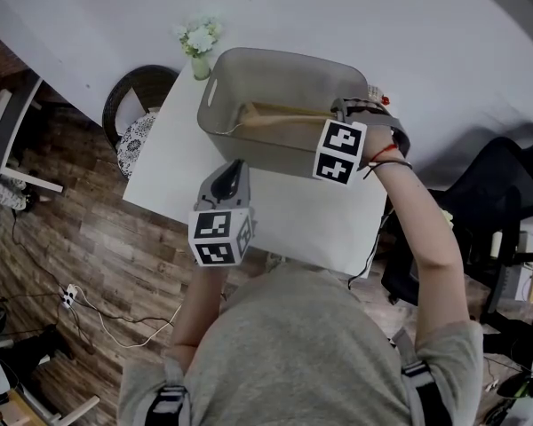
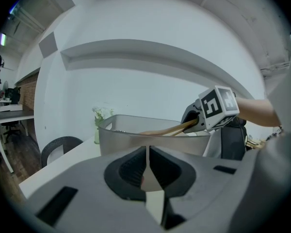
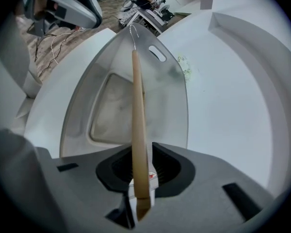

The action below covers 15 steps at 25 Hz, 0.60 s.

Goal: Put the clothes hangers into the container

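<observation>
A grey plastic container (image 1: 275, 58) stands on the white table (image 1: 293, 216). One wooden hanger (image 1: 280, 114) lies aslant inside it, its metal hook (image 3: 133, 30) up at the far rim. My right gripper (image 1: 339, 110) is at the container's right rim. In the right gripper view the hanger's near end (image 3: 138, 130) lies between the jaws with a small gap beside it, so the right gripper (image 3: 140, 178) is open. My left gripper (image 1: 234, 169) hovers just in front of the container's near wall, shut and empty (image 2: 148, 157). From there I see the container (image 2: 136, 136) and the hanger (image 2: 169, 128).
A small vase of white flowers (image 1: 200, 41) stands by the container's far left corner. A dark round chair (image 1: 138, 105) sits left of the table, a black office chair (image 1: 506, 185) to the right. Cables (image 1: 80, 302) lie on the wooden floor.
</observation>
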{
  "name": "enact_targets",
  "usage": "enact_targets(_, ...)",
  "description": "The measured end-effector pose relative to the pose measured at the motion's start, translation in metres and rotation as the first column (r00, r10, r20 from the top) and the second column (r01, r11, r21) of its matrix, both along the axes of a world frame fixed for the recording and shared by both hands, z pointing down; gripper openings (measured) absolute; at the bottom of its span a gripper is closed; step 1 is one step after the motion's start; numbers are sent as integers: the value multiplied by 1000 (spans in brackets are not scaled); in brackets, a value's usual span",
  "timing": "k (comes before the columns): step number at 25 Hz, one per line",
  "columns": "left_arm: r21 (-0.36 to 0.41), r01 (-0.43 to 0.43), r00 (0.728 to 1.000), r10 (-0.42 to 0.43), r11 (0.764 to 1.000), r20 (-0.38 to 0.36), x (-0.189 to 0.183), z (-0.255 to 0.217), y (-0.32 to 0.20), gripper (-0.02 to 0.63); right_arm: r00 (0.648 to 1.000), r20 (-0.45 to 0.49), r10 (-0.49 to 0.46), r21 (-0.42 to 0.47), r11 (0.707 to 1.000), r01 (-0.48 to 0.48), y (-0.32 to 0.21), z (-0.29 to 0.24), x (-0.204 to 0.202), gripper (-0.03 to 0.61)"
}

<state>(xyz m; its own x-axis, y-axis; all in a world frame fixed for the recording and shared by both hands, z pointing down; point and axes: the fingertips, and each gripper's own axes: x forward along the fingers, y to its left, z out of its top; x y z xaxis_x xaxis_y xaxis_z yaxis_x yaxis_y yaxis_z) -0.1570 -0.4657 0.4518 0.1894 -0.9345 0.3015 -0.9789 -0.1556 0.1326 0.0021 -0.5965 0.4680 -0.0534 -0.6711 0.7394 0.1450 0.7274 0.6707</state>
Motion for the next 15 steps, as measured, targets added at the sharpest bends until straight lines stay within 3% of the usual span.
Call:
enact_targets(6,2,-15,1000,15,1000,9,7,-2,9,21,1000,5,-21,3,1000,21,17,-6,4,110)
enact_targets(15,14,-40,999,39,999,14,17,-9,32,21,999,32,-22,41,999,20,46,-23,13,124)
